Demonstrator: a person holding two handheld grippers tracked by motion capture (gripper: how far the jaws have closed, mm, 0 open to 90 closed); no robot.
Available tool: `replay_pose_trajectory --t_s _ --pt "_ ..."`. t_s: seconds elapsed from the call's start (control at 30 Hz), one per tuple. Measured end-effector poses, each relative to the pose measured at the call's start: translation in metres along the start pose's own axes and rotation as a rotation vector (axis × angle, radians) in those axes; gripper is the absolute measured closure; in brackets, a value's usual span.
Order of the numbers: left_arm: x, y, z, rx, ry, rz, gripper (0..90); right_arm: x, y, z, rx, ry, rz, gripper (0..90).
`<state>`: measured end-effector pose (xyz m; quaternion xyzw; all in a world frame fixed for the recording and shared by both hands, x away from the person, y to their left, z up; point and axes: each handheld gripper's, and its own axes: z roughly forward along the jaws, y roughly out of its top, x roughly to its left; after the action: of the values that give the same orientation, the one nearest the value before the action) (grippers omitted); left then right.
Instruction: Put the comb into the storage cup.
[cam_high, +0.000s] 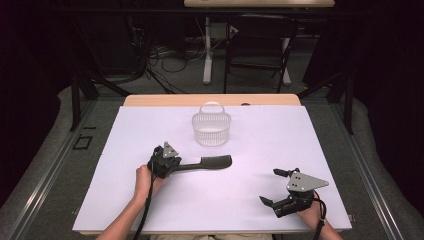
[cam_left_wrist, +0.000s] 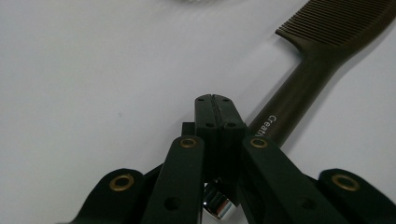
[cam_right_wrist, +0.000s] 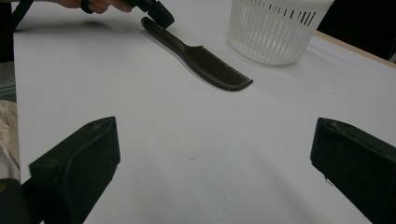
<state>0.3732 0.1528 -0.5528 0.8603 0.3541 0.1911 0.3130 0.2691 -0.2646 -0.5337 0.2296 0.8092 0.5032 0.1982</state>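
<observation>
Left gripper (cam_high: 172, 163) sits at about 8 o'clock from table centre, jaws clenched flat against each other with nothing between them; in the left gripper view the closed tips (cam_left_wrist: 215, 112) lie just beside the handle end of the dark brown plastic comb (cam_left_wrist: 299, 88), comb to their right, contact not clear. In the high view the comb (cam_high: 207, 163) lies flat on the white table sheet (cam_high: 260, 130), handle toward 9 o'clock, toothed end toward 3 o'clock, roughly mid-table. White slotted plastic basket with a hoop handle (cam_high: 211, 127) stands upright at 12 o'clock from the comb, near it but apart. Right gripper (cam_high: 276, 187) is at about 4 o'clock, well apart from comb and basket, jaws released and spread wide, nothing in them; the right gripper view shows bare sheet between its two black jaws, with the comb (cam_right_wrist: 201, 58) and basket (cam_right_wrist: 275, 32) farther off. Both hands (cam_high: 144, 180) grip the tool bodies from the near edge.
</observation>
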Motion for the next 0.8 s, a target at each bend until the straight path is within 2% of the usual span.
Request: replay_pose_trajectory --t_s 0.67,0.8 --pt "-0.0074 0.0000 -0.0012 0.040 -0.045 0.029 89.1 0.0003 0.0004 0.0003 -0.002 0.005 -0.001 1.3" --pt "-0.0060 0.0004 -0.0029 0.029 -0.041 0.025 83.4 0.0000 0.0003 0.0002 0.002 0.006 0.000 1.3"
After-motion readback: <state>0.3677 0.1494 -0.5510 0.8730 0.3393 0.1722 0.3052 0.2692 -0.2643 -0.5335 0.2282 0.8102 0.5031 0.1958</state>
